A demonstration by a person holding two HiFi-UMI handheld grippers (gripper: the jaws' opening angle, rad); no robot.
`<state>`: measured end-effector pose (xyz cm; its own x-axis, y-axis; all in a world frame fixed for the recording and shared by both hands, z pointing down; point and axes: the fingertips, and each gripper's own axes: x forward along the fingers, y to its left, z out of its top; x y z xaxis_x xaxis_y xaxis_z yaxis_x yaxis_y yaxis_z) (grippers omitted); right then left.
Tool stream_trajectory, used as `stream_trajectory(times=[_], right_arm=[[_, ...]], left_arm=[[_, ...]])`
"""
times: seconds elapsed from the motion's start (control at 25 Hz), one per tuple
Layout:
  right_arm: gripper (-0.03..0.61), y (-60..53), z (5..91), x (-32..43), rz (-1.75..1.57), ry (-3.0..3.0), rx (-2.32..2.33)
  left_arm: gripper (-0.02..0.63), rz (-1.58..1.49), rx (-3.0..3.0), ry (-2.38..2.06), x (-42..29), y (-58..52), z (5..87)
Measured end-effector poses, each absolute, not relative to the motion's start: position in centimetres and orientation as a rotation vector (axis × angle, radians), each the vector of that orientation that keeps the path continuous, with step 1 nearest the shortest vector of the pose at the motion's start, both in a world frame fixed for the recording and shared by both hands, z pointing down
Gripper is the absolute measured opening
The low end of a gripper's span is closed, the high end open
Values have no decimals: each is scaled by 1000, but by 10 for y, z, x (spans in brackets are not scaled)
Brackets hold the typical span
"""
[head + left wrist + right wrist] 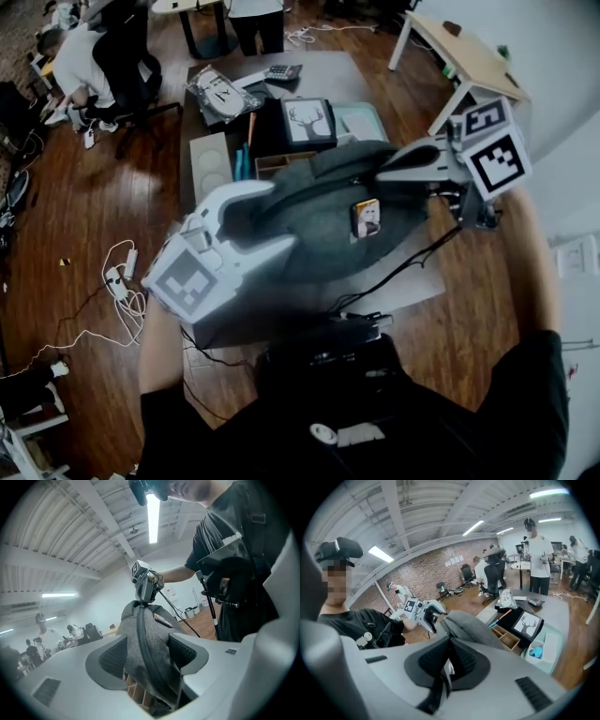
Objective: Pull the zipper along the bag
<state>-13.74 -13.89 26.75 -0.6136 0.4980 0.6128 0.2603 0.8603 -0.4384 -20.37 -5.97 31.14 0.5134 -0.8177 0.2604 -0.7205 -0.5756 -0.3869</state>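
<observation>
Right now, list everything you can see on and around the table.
bag: one, grey, middle of table
zipper: one, dark, along bag's ridge
tag: one, yellow, bag's side
deer picture: one, black-framed, behind bag
calculator: one, dark, table's far edge
wooden tray: one, brown, beside deer picture
cables: several, white, floor at left
left hand-held gripper: one, grey, shut on bag's end
right hand-held gripper: one, grey, shut on zipper pull

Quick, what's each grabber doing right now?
Left gripper: closed on the grey bag.
Right gripper: closed tight on the zipper pull.
</observation>
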Motion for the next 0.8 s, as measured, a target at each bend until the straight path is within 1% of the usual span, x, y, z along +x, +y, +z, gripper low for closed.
stream_trajectory(times=[0.12,0.24,0.32,0.4,0.44,0.48,0.52,0.64,0.72,0.8], right_arm=[[14,-169,264,-110,508,-2326,-526],[14,-181,262,-92,607,-2418,-551],[14,-157,262,-97,597,-2418,-650],[14,-139,261,-98,542,-2410,-719],[15,-136,261,-98,516,-2413,-728],[14,-138,261,-96,510,-2418,-729],[14,-140,261,-93,529,-2424,-733],[14,-141,259,-87,598,-2437,-782],[15,-133,259,-84,589,-2436,-820],[15,-126,259,-86,547,-2436,-852]], left_arm=[[273,-581,-2530,1349,-201,-59,302],[273,-534,-2525,1400,-184,-65,265],[273,-728,-2486,1390,-161,-85,250],[276,-1096,-2450,1232,-136,-108,260],[361,-1284,-2443,1128,-126,-116,272],[379,-1423,-2437,1055,-119,-121,281],[379,-1511,-2425,1018,-116,-123,284],[377,-1625,-2376,1012,-116,-126,274],[377,-1630,-2363,1067,-117,-134,263],[377,-1721,-2410,1011,-112,-133,269]])
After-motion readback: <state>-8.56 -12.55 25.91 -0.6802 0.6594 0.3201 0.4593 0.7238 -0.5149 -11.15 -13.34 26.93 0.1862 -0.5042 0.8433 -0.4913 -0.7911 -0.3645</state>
